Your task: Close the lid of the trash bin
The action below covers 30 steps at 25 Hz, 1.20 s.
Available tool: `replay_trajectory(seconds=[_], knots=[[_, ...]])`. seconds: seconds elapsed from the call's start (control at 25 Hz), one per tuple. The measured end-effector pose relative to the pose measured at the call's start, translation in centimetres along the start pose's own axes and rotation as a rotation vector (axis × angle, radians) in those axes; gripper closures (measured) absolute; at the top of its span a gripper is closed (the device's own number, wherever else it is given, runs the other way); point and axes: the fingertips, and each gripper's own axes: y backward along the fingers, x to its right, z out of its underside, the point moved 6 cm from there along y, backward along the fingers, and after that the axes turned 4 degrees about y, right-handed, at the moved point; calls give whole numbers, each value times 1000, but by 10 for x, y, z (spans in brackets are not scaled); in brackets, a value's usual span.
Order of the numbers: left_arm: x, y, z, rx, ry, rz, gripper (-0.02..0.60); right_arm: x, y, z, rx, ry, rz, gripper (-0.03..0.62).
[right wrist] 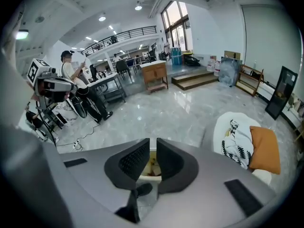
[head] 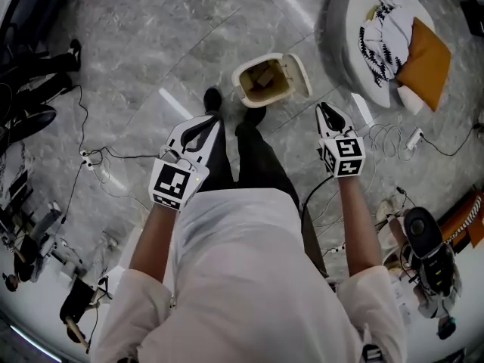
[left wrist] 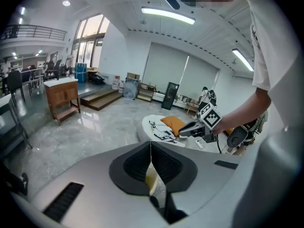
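Note:
A cream trash bin [head: 265, 78] stands on the grey marble floor just beyond the person's shoes. Its lid [head: 300, 76] is swung open to the right, and there is rubbish inside. My left gripper [head: 215, 120] hangs below-left of the bin, its jaws shut and empty. My right gripper [head: 324, 109] hangs below-right of the lid, also shut on nothing. Neither touches the bin. In the left gripper view the pads [left wrist: 151, 146] meet, with the cream bin [left wrist: 151, 180] showing beneath them. In the right gripper view the bin's open top [right wrist: 152, 166] shows through the narrow slit of the gripper [right wrist: 152, 148].
A round white pouf [head: 355, 21] with a patterned cloth and an orange cushion [head: 425, 55] sits to the bin's right. Cables and a power strip [head: 92, 159] trail across the floor at left. The person's black shoes [head: 212, 98] stand close to the bin. Equipment crowds the lower right.

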Motion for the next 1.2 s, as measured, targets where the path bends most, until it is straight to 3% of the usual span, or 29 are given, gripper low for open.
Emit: replay_trajectory(seconds=[0.52,0.8,1.2], knots=[[-15,-39,46,-81,55,69,563,19,-74,36,-151,-45,-15,432],[-35,-57,69,-99,45,55,563,21,-107,59,-208,-54,-34,388],[-48,-80,88,-88,69,36,563,31,-145,83,-275,-46,17,338]])
